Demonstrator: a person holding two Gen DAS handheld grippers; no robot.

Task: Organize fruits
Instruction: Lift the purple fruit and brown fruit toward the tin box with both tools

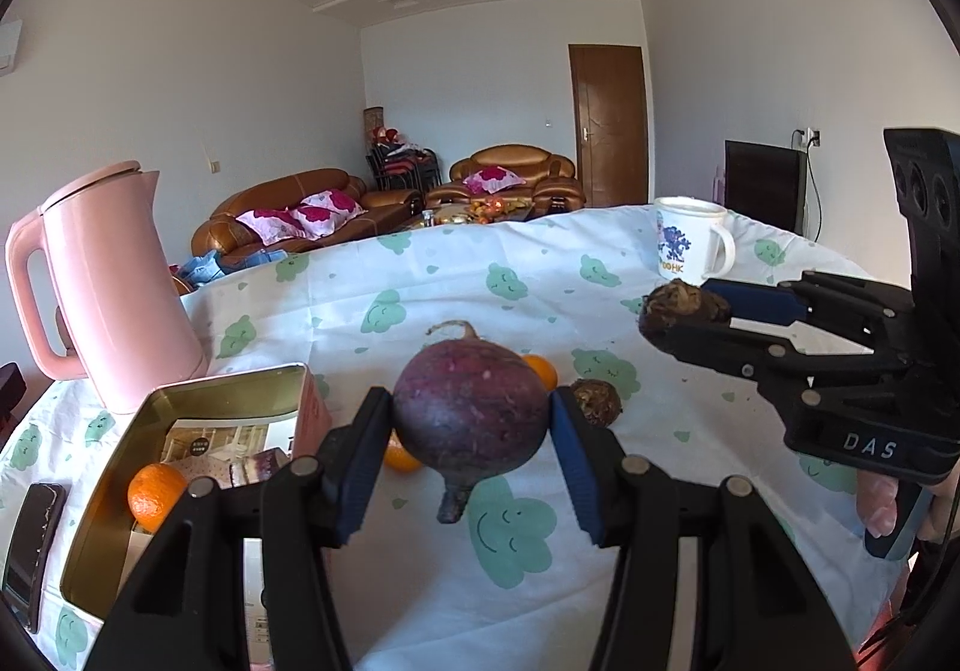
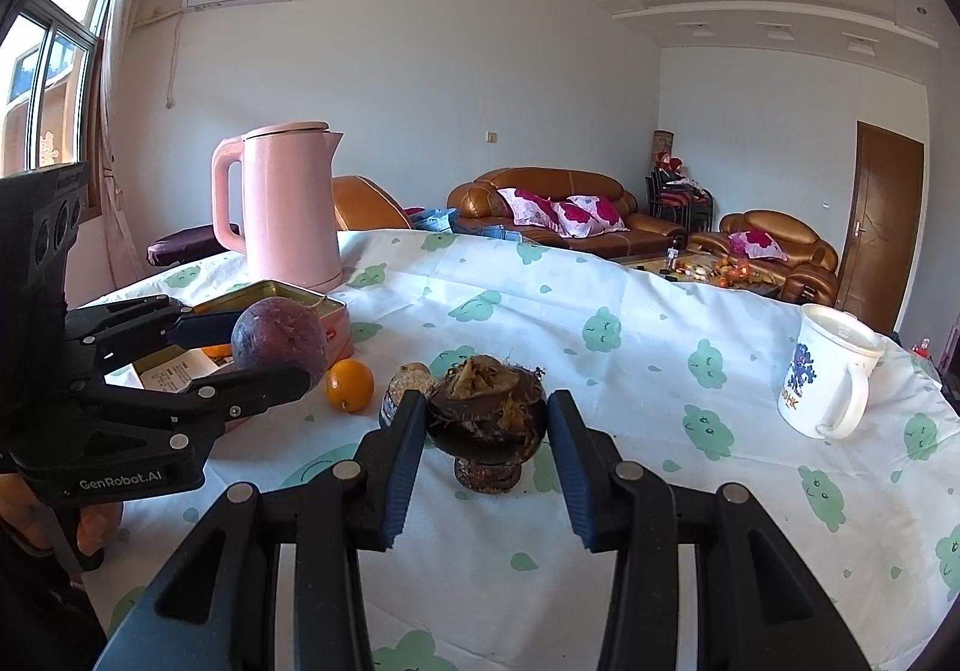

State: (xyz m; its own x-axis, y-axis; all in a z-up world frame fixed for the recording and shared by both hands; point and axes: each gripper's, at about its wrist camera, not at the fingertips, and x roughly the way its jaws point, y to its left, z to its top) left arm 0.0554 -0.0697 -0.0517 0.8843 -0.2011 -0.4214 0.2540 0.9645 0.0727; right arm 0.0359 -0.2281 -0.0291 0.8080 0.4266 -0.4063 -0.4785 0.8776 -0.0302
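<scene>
My left gripper (image 1: 471, 419) is shut on a round purple beet (image 1: 471, 410) and holds it above the table, right of the open pink tin (image 1: 180, 401). The tin holds an orange (image 1: 155, 494) and paper cards. My right gripper (image 2: 487, 422) is shut on a dark brown water chestnut (image 2: 487, 413), held above the cloth. It also shows in the left wrist view (image 1: 684, 311). On the cloth lie an orange (image 2: 350, 384), another orange (image 1: 399, 455) partly hidden by the left finger, and another water chestnut (image 1: 596, 401).
A pink kettle (image 1: 114, 287) stands behind the tin. A white mug (image 2: 828, 371) stands at the right of the table. A black phone (image 1: 33, 545) lies left of the tin. The table carries a white cloth (image 2: 600, 311) with green prints.
</scene>
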